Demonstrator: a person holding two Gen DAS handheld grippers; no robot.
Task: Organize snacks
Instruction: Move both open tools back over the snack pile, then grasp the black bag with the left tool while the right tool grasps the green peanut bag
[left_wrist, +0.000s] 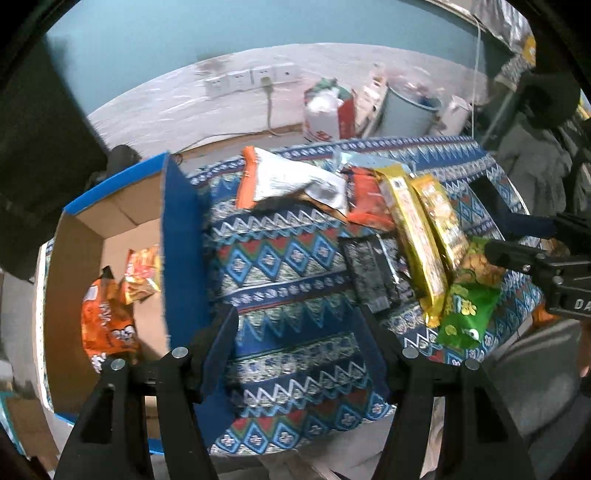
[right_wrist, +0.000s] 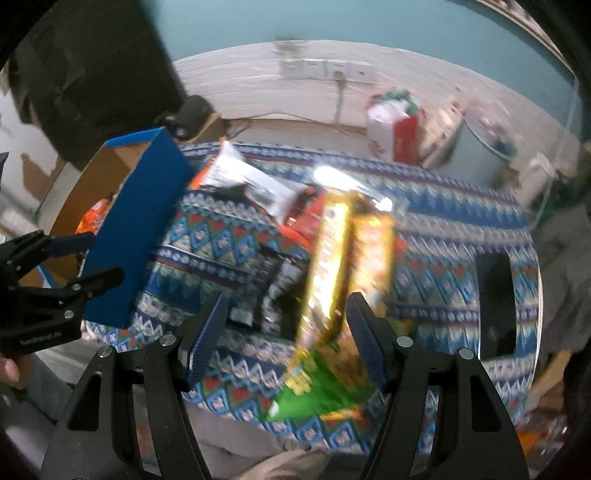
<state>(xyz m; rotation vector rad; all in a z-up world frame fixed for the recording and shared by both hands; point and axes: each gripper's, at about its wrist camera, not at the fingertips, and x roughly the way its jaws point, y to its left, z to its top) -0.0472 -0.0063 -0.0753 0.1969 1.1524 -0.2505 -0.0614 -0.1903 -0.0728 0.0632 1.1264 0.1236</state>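
Observation:
Snack packets lie on a patterned tablecloth: two long yellow packets, a green packet, a black packet, an orange-and-silver packet and a red-orange packet. A blue cardboard box at the left holds an orange packet and a small red-yellow packet. My left gripper is open and empty over the cloth beside the box. My right gripper is open above the yellow packets and green packet, holding nothing; the right wrist view is blurred.
Behind the table a white wall has sockets with a cable. A red-and-white bag and a pale round bin stand on the floor. A dark rectangular object lies on the cloth at the right.

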